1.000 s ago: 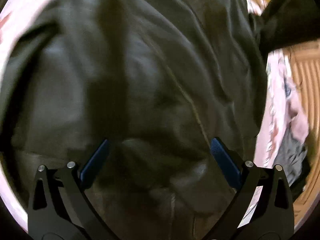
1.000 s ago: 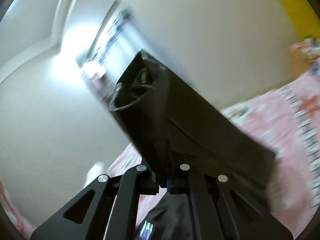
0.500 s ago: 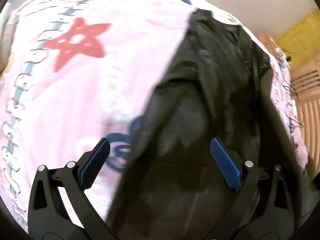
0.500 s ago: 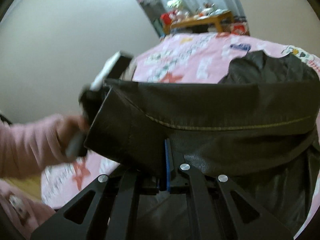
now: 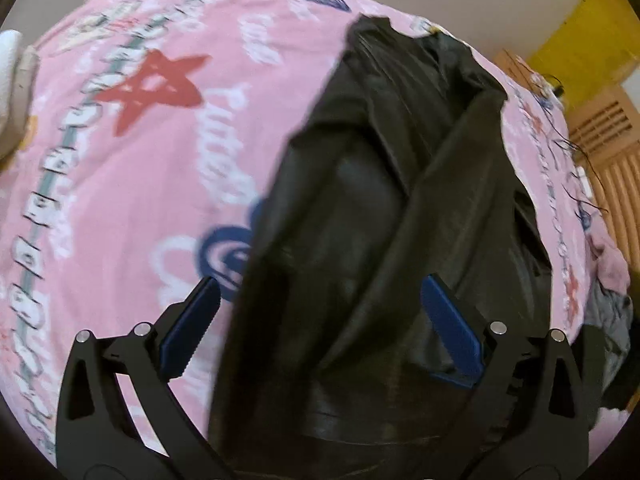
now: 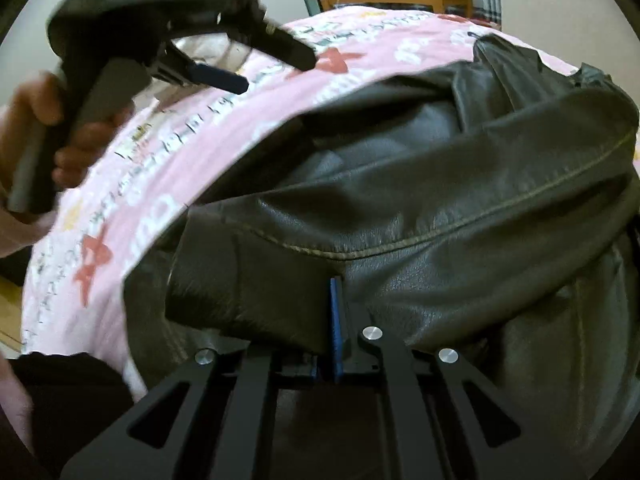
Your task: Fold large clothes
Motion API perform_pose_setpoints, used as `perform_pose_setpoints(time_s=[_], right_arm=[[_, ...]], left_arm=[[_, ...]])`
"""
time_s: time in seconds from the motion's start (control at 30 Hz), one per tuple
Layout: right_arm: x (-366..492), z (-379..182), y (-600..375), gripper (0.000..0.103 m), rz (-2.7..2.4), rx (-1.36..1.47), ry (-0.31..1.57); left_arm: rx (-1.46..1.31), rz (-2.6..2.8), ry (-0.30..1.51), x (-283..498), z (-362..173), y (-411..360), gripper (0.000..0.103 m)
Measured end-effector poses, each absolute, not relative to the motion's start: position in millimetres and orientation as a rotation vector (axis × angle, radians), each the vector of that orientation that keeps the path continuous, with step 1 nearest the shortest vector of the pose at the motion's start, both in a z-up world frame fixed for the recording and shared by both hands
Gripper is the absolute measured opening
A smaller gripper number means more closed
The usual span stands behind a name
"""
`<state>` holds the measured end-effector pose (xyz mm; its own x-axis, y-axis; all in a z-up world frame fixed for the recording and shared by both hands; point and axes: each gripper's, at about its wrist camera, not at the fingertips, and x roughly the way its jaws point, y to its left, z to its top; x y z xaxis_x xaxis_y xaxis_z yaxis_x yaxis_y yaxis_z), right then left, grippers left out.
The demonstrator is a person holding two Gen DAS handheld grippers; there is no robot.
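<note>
A black leather jacket (image 5: 384, 208) lies lengthwise on a pink printed bedspread (image 5: 132, 168). My left gripper (image 5: 320, 320) is open and empty, hovering over the jacket's near left edge; it also shows in the right wrist view (image 6: 256, 68), raised above the bed at upper left. My right gripper (image 6: 334, 312) is shut on a fold of the jacket (image 6: 420, 216) with a stitched seam, held across the garment's body.
A wooden slatted headboard (image 5: 612, 152) stands at the right. Grey and pink clothes (image 5: 608, 296) lie at the bed's right edge. A wooden desk (image 6: 396, 0) with clutter stands beyond the bed. A white object (image 5: 10, 92) sits at the far left.
The right gripper has swung the jacket fold down from the air onto the garment. The left gripper has pulled back from over the jacket and the pink bedspread has come into view.
</note>
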<state>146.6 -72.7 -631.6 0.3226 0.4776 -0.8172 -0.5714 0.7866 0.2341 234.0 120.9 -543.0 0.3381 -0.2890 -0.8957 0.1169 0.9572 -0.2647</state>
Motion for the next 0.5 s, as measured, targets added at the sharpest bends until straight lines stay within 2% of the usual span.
perform_pose_setpoints(time_s=[0.27, 0.37, 0.43, 0.5], right_arm=[[132.3, -637.8, -70.1, 0.007, 0.646, -0.110, 0.990], [127.4, -639.3, -70.4, 0.012, 0.631, -0.117, 0.987], [123.6, -637.8, -72.3, 0.042, 0.658, -0.089, 0.998], [118.2, -631.6, -78.0, 0.065, 0.648, -0.054, 0.992]], left_arm=[[-0.141, -0.298, 1.234, 231.3, -558.5, 98.4, 0.098], [-0.101, -0.307, 1.259, 234.9, -567.7, 89.4, 0.098], [-0.094, -0.309, 1.271, 236.4, -569.7, 83.7, 0.098], [-0.093, -0.313, 1.259, 235.8, -567.1, 76.7, 0.098]])
